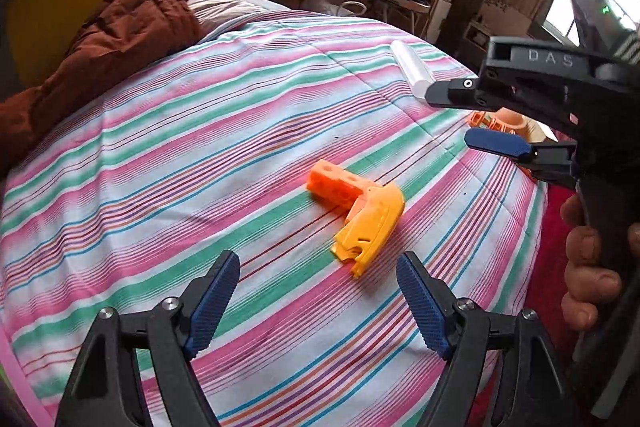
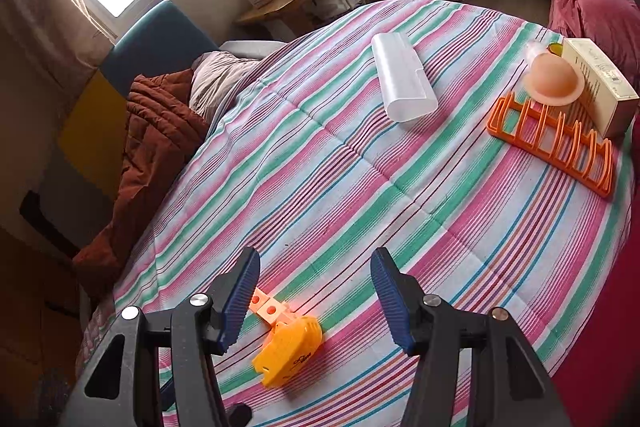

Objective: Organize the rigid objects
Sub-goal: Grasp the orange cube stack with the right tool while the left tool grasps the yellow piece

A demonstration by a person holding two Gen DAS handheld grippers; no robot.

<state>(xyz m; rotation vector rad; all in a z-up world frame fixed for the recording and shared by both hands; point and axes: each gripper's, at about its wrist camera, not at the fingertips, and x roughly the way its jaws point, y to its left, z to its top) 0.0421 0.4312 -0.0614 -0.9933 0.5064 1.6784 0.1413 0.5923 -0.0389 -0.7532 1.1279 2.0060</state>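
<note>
An orange block with holes (image 1: 334, 183), joined to a curved yellow plastic piece (image 1: 368, 227), lies on the striped bedspread (image 1: 200, 147). My left gripper (image 1: 318, 263) hovers just short of it, open and empty. In the right wrist view the same yellow piece (image 2: 288, 343) and orange block (image 2: 266, 309) lie on the cover below my right gripper (image 2: 315, 259), whose pads stand apart and touch nothing. The right gripper (image 1: 452, 117) also shows at the right of the left wrist view, held by a hand (image 1: 588, 267).
A translucent white case (image 2: 402, 79) lies farther back on the bed. An orange slotted rack (image 2: 552, 143), a peach dome-shaped piece (image 2: 554, 83) and a cream box (image 2: 600, 87) sit at the bed's right edge. A brown quilt (image 1: 120, 39) is bunched at the left.
</note>
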